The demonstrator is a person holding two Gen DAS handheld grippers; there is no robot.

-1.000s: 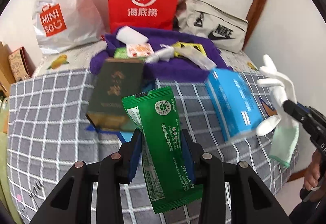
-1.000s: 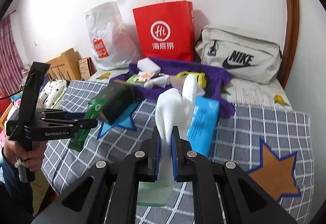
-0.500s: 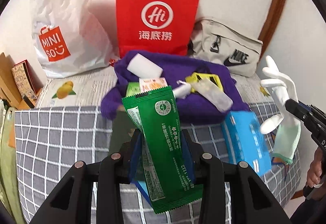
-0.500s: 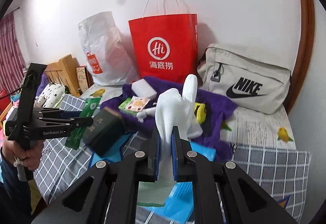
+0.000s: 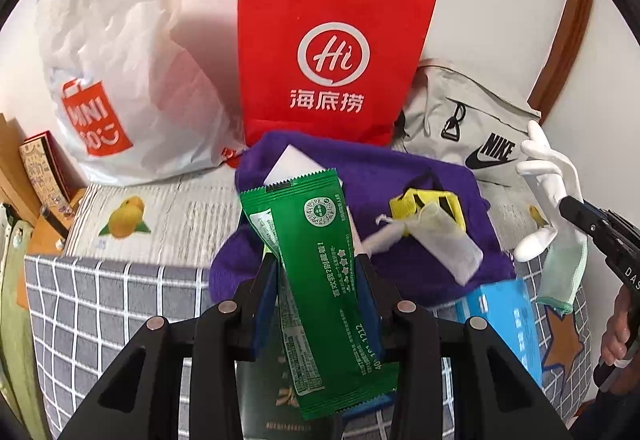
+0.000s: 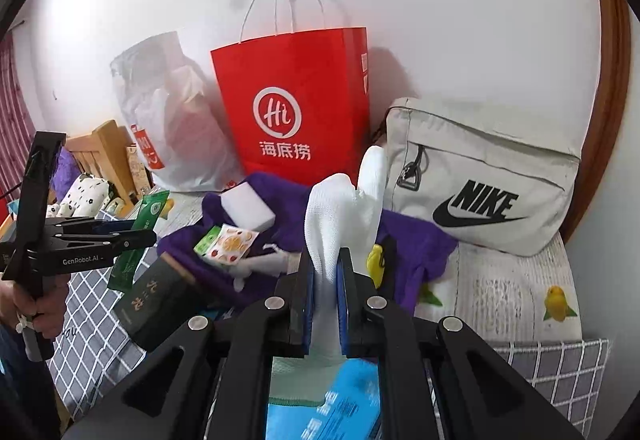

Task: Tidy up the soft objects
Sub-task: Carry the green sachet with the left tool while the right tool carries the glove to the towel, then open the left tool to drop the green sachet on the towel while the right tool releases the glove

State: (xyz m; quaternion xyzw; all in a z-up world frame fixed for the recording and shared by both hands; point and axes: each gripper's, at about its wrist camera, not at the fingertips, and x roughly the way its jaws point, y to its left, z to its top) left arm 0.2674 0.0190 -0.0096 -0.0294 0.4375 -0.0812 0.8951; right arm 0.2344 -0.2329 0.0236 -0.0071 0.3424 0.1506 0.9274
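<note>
Bed (image 5: 168, 211) (checked blanket (image 5: 100, 304)) bears purple cloth (image 5: 440, 179)

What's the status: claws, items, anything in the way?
Left claw shut on green packet. Right claw shut on white glove. Both held above purple cloth; cloth already cluttered, bags behind.

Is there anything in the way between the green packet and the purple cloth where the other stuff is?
Nothing visible blocks it. The left gripper holds the green packet in the air just in front of the purple cloth. Only open air lies between them, though the cloth already carries a white sponge and small packets.
</note>
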